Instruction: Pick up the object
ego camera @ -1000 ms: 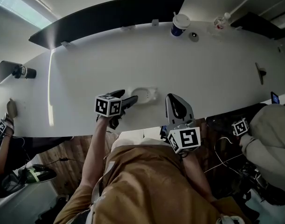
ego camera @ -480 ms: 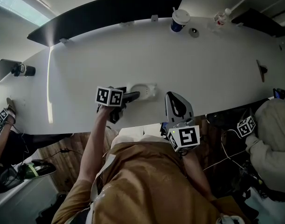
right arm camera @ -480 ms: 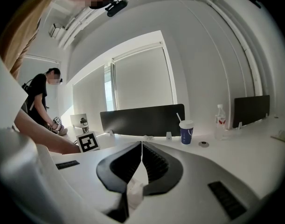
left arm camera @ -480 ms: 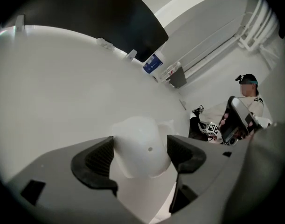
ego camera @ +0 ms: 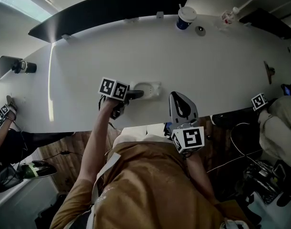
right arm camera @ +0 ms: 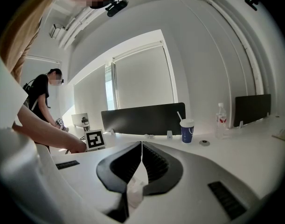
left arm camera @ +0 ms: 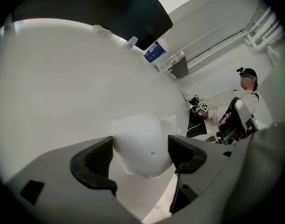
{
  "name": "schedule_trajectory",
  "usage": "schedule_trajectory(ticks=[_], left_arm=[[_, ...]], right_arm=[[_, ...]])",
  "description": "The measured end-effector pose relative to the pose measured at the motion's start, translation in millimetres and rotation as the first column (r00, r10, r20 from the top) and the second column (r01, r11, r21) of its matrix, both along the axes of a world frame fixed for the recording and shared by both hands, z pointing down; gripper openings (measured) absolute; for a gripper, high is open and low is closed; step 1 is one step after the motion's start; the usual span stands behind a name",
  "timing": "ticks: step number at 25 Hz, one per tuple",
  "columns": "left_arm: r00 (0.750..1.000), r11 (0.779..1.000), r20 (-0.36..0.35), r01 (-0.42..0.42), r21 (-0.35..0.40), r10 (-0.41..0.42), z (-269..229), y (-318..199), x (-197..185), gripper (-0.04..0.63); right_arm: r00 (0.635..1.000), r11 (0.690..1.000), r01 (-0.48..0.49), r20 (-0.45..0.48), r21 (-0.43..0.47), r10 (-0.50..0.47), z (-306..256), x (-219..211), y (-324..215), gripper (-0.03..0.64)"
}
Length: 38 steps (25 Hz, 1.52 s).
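Left gripper (left arm camera: 142,154): jaws opening, white rounded object (left arm camera: 141,143) between them on white table (ego camera: 78,75). We find object's outline faint in head view, near end hidden. Right gripper (right arm camera: 141,149): clenched, empty.

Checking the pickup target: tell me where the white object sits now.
In the head view the white object lies on the white table near its front edge, just left of centre, between the left gripper's opening tongs, not yet gripped.
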<state>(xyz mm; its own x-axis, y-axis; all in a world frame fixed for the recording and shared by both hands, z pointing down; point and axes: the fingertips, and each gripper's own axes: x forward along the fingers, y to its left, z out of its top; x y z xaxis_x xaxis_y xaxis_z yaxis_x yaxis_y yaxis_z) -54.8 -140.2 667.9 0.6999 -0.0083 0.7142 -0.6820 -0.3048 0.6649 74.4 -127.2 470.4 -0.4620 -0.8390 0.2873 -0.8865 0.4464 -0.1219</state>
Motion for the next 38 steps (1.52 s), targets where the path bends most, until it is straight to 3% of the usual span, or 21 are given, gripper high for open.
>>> schedule_trajectory(ticks=[17, 23, 30, 38], left_arm=[[0.999, 0.996, 0.016, -0.038, -0.076, 0.039, 3.0, 2.7, -1.6, 0.354], [0.996, 0.993, -0.073, 0.044, -0.111, -0.052, -2.1, 0.7, -8.1, 0.323], [0.97, 0.976, -0.195, 0.11, -0.187, -0.146, -6.5, 1.6, -10.9, 0.281], [0.947, 0.966, -0.268, 0.115, -0.23, -0.177, -8.7, 11.2, -4.2, 0.277]], right_arm=[[0.999, 0.999, 0.041, -0.015, -0.021, -0.042, 8.4, -9.2, -3.8, 0.009], [0.999, 0.999, 0.036, -0.002, -0.025, -0.036, 7.0, -8.6, -4.4, 0.009], [1.0, 0.999, 0.029, 0.0, -0.033, -0.029, 8.4, -6.8, -2.7, 0.009], [1.0, 0.999, 0.026, -0.004, -0.034, -0.026, 7.9, -3.3, -1.8, 0.009]])
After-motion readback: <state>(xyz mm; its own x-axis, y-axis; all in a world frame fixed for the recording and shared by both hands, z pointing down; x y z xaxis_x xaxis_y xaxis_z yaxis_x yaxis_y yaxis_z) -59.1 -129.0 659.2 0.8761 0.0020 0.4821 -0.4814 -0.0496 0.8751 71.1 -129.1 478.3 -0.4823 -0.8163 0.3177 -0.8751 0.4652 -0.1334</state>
